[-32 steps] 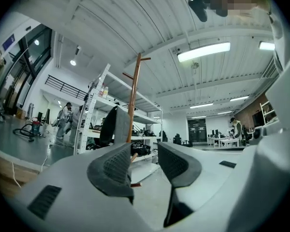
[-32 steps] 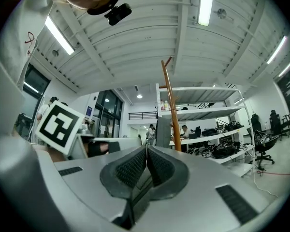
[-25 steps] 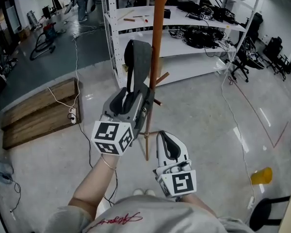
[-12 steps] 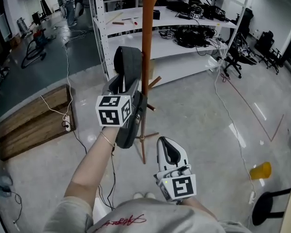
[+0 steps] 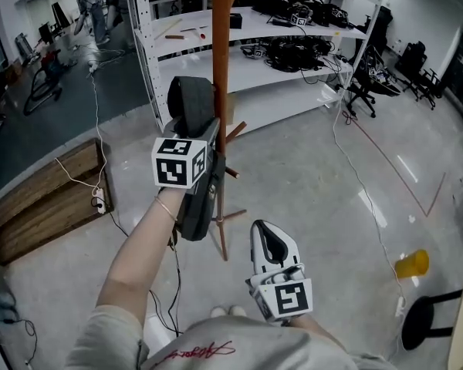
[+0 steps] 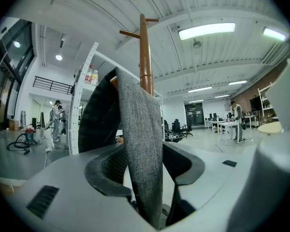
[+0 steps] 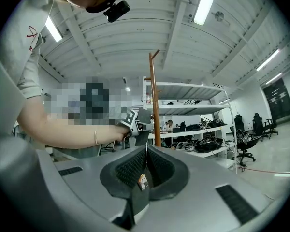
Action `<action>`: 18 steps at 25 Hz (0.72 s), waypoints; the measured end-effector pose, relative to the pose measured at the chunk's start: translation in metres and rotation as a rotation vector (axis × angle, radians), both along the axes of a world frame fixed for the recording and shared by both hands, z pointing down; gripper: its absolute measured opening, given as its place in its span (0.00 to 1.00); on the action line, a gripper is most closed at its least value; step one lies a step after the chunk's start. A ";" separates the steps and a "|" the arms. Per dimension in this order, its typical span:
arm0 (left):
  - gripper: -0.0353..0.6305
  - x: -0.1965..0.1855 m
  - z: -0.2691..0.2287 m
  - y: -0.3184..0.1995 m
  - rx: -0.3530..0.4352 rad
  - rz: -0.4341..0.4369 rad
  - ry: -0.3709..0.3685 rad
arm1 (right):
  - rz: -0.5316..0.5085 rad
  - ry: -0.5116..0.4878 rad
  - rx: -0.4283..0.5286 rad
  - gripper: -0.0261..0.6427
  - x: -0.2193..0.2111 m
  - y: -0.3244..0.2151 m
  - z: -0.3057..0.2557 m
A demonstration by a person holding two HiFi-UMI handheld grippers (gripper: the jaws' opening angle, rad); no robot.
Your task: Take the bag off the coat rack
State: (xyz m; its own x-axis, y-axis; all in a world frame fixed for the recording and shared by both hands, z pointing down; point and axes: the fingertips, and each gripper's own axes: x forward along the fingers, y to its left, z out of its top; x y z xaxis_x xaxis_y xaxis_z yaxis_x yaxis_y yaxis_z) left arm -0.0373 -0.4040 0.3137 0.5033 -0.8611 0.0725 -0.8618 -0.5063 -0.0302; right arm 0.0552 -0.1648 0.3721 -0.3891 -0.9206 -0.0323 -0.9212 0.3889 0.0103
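A dark grey bag point(image 5: 194, 206) hangs by its broad grey strap point(image 5: 188, 100) on the wooden coat rack pole point(image 5: 221, 52). My left gripper point(image 5: 203, 129) is raised against the bag, just below the strap's loop. In the left gripper view the strap point(image 6: 137, 144) runs up between the wide jaws of the left gripper point(image 6: 145, 175) to the pole point(image 6: 145, 57), with a gap on the right side. My right gripper point(image 5: 269, 233) hangs low near my body, shut and empty. In its own view the right gripper point(image 7: 146, 166) points at the pole point(image 7: 154, 100).
White shelving point(image 5: 293, 45) with cables and gear stands right behind the rack. A wooden pallet point(image 5: 38, 199) and a power strip lie to the left. A yellow object point(image 5: 411, 264) and a black stool point(image 5: 428, 318) are on the floor at right. A person point(image 5: 92, 6) stands far back.
My left gripper has climbed up the bag toward the strap's loop, and the view has shifted with it. The right gripper has stayed low.
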 end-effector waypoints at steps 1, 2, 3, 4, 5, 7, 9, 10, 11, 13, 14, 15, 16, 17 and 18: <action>0.39 0.003 0.001 0.000 0.012 0.011 -0.020 | 0.003 0.004 -0.003 0.06 0.001 -0.001 0.002; 0.29 0.006 0.001 0.001 0.024 0.025 -0.041 | 0.006 0.006 -0.006 0.07 0.002 -0.002 0.003; 0.20 0.008 0.001 0.001 0.034 0.036 -0.056 | 0.009 0.007 -0.009 0.06 0.002 -0.002 0.004; 0.17 0.010 0.000 0.001 0.040 0.043 -0.064 | 0.010 0.008 -0.011 0.06 0.002 -0.002 0.004; 0.14 0.010 -0.001 0.002 0.044 0.045 -0.066 | 0.011 0.009 -0.012 0.07 0.002 -0.002 0.004; 0.12 0.011 -0.004 0.004 0.048 0.049 -0.067 | 0.010 0.011 -0.014 0.06 0.002 0.000 0.003; 0.12 0.012 -0.007 0.009 0.051 0.057 -0.069 | 0.010 0.016 -0.019 0.07 0.003 0.002 0.003; 0.11 0.012 -0.009 0.010 0.055 0.060 -0.072 | 0.011 0.018 -0.021 0.06 0.003 0.002 0.004; 0.11 0.012 -0.011 0.012 0.060 0.063 -0.074 | 0.012 0.020 -0.023 0.07 0.003 0.003 0.004; 0.11 0.013 -0.015 0.014 0.071 0.064 -0.082 | 0.012 0.022 -0.023 0.07 0.004 0.004 0.005; 0.11 0.013 -0.016 0.015 0.078 0.064 -0.088 | 0.009 0.023 -0.023 0.07 0.003 0.004 0.006; 0.11 0.013 -0.018 0.017 0.084 0.065 -0.092 | 0.005 0.024 -0.022 0.06 0.002 0.003 0.006; 0.11 0.013 -0.020 0.018 0.088 0.066 -0.092 | 0.001 0.026 -0.021 0.07 0.001 0.003 0.005; 0.11 0.012 -0.022 0.018 0.091 0.067 -0.087 | -0.003 0.026 -0.022 0.06 0.000 0.002 0.005; 0.11 0.011 -0.024 0.019 0.094 0.066 -0.080 | -0.006 0.026 -0.023 0.07 -0.002 0.002 0.005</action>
